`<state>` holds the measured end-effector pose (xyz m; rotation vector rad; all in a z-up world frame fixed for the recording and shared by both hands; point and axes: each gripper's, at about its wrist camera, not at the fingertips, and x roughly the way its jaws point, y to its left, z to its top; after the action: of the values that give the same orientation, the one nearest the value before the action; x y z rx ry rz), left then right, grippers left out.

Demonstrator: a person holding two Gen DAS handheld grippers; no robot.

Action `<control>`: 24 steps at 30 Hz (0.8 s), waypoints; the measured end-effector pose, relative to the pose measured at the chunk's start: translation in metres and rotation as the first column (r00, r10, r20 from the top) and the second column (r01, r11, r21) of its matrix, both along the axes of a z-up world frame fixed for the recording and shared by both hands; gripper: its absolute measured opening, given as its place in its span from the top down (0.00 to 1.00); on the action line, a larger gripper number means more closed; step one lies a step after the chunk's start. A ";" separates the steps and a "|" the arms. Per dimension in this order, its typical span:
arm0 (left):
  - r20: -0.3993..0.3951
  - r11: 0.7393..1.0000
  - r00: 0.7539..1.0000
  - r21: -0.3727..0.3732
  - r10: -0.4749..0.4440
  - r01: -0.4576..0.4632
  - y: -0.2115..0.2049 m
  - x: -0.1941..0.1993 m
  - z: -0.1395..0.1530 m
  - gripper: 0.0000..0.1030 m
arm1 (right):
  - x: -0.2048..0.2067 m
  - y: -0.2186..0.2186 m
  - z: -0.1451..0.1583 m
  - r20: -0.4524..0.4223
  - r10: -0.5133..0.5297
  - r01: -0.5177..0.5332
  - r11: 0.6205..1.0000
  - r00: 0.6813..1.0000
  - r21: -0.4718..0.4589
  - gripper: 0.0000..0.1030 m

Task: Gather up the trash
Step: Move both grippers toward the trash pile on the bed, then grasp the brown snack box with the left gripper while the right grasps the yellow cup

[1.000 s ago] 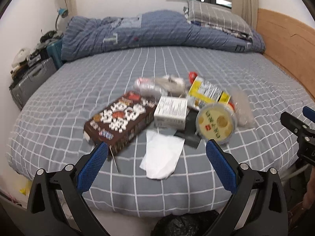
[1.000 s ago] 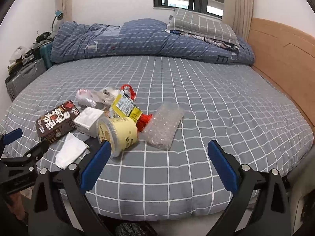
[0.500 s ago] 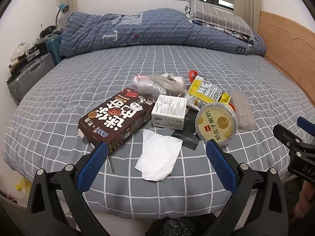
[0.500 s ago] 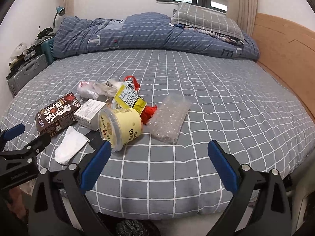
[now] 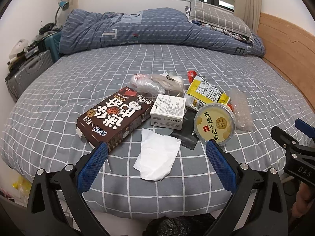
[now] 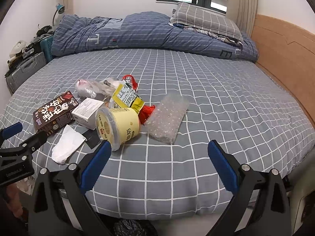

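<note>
A pile of trash lies on the grey checked bed [image 5: 78, 90]: a brown snack box [image 5: 115, 116], a white tissue [image 5: 158, 154], a small white box [image 5: 168, 110], a yellow yogurt tub [image 5: 214, 123] on its side, a yellow wrapper [image 5: 206, 92], a bubble-wrap piece [image 6: 167, 116] and crumpled clear plastic [image 5: 149, 82]. My left gripper [image 5: 156, 164] is open and empty, above the bed's near edge just before the tissue. My right gripper [image 6: 158, 163] is open and empty, near the tub [image 6: 118, 123] and bubble wrap.
A black trash bag [image 5: 177, 226] sits on the floor below the bed edge, also in the right wrist view [image 6: 132, 228]. A rumpled blue duvet [image 5: 157, 29] and pillow [image 5: 216, 17] lie at the far side. A wooden headboard [image 5: 285, 45] is right; suitcases [image 5: 27, 72] stand left.
Both grippers have moved slightly closer to the bed and the pile; the trash looks larger in view. Nothing was grasped or shifted.
</note>
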<state>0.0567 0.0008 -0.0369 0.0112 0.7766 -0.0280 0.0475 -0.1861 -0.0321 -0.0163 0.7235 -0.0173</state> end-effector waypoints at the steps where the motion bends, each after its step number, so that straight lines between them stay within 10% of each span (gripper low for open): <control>1: 0.000 1.000 1.000 0.001 0.001 -0.001 0.001 0.000 0.000 0.05 | 0.000 0.001 0.000 0.001 0.001 -0.001 1.000 1.000 0.000 0.08; 24: -0.180 0.998 0.982 0.001 -0.065 0.066 0.093 0.099 -0.033 0.06 | 0.101 0.040 -0.026 -0.099 0.196 -0.198 0.980 0.976 -0.012 0.08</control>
<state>0.1558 0.0933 -0.0701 0.0410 0.9572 -0.0895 0.1480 -0.1464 -0.0577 -0.1103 0.8171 0.1663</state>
